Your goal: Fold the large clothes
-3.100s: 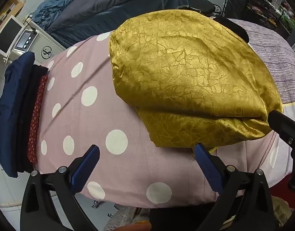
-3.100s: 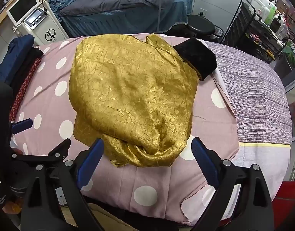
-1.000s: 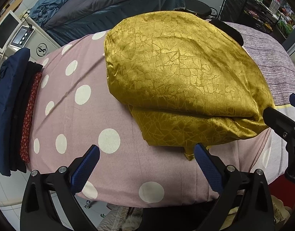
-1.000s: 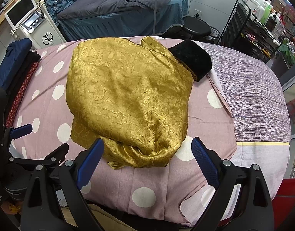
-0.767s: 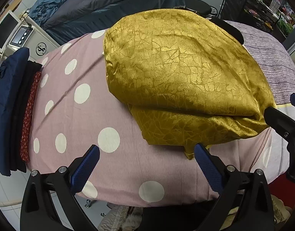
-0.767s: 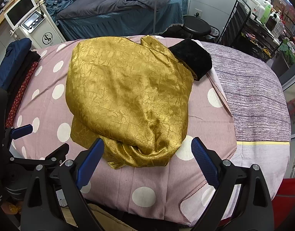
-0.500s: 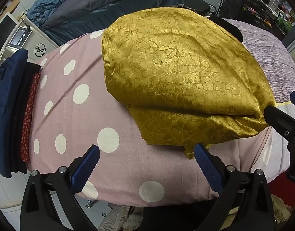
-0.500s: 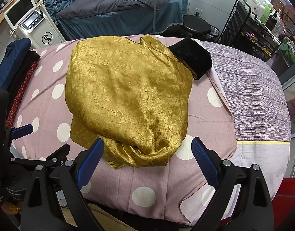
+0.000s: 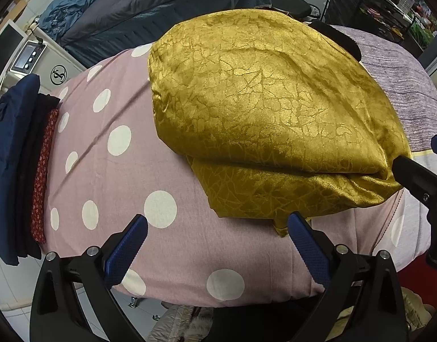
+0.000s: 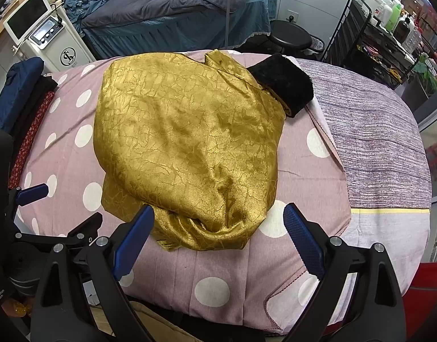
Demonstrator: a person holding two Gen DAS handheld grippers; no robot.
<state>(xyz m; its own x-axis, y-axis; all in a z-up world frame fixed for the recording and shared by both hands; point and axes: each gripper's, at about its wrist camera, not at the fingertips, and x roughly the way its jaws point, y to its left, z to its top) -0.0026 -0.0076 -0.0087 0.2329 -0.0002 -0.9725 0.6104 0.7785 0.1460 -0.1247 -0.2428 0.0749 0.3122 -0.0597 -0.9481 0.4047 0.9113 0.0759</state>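
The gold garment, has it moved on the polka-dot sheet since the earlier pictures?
No. The gold garment lies on the polka-dot sheet as before, its far edge at the black furry piece and its near folded edge by the same white dots.

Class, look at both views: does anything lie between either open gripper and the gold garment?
Nothing visible does. Only bare polka-dot sheet separates the right gripper and left gripper from the gold garment.

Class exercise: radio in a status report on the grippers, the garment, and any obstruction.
Left gripper and right gripper open, empty, short of the cloth. Shiny gold patterned garment lies roughly folded on polka-dot pink sheet. Black furry cuff at its far corner; nothing blocking.
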